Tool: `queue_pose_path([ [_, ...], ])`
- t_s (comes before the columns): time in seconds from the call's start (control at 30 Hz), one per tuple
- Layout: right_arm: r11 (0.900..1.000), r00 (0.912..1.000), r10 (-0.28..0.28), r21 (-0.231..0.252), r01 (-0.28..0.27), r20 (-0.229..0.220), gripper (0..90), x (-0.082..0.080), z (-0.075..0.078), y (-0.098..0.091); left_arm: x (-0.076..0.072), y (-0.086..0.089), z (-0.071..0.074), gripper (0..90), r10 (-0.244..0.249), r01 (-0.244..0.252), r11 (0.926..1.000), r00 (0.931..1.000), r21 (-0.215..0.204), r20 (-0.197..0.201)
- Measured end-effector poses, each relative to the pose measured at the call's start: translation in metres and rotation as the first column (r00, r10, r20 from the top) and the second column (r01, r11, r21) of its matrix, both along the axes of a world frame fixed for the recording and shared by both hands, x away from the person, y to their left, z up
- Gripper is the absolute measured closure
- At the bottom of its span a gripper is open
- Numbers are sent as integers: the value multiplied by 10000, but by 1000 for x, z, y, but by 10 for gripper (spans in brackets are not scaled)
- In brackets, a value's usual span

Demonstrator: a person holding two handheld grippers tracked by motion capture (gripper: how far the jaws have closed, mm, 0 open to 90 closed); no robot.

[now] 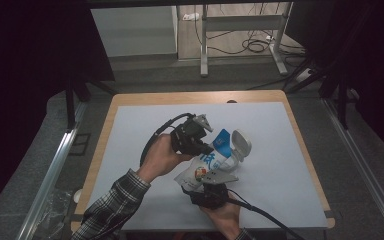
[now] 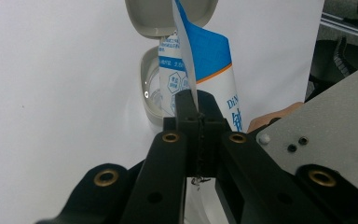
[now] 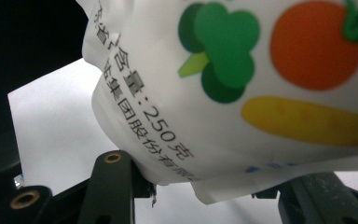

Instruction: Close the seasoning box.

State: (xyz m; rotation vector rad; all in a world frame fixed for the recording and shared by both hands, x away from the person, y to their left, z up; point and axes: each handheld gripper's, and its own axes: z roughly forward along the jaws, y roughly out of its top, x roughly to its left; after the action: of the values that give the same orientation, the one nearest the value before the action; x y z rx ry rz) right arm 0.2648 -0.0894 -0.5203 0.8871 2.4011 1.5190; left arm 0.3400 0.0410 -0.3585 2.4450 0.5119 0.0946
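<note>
The work in hand looks like pouring from a soft white-and-blue plastic pouch printed with vegetables (image 1: 211, 162) into a small grey hinged-lid container (image 1: 240, 145) standing on the white-covered table (image 1: 280, 150). As far as can be judged, it is about midway: the lid is flipped up, the pouch is lifted and tilted with its upper end at the open box, and the box seems to hold only a little, though that is hard to tell.

The left hand-held gripper (image 2: 198, 109) has its jaws pinched nearly together on the thin upper edge of the pouch (image 2: 200, 56), just beside the container (image 2: 151, 88).

The right hand-held gripper (image 1: 211, 192) grips the pouch's lower end (image 3: 223, 93), its jaws spread fairly wide around the bulging base.
</note>
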Motion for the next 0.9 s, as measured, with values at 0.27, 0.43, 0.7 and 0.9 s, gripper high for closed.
queue_pose_path([
  [0.27, 9996, 9998, -209, 192, 207, 74, 535, 1, 1, 2, 0, -7, 3, 900, -116, 115, 9997, 9999, 204, 49],
  [0.43, 9995, 9999, -160, 281, 158, 52, 535, 2, 2, 2, 1, -11, 4, 900, -213, 210, 9992, 9997, 338, 83],
  [0.7, 9991, 10000, -59, 413, 61, -47, 537, 3, 4, 2, 4, -14, 7, 900, -257, 257, 9982, 9997, 545, -24],
  [0.9, 9989, 9999, 56, 470, -50, -126, 540, 3, 4, 3, 5, -16, 7, 900, -215, 226, 9973, 9996, 697, -157],
])
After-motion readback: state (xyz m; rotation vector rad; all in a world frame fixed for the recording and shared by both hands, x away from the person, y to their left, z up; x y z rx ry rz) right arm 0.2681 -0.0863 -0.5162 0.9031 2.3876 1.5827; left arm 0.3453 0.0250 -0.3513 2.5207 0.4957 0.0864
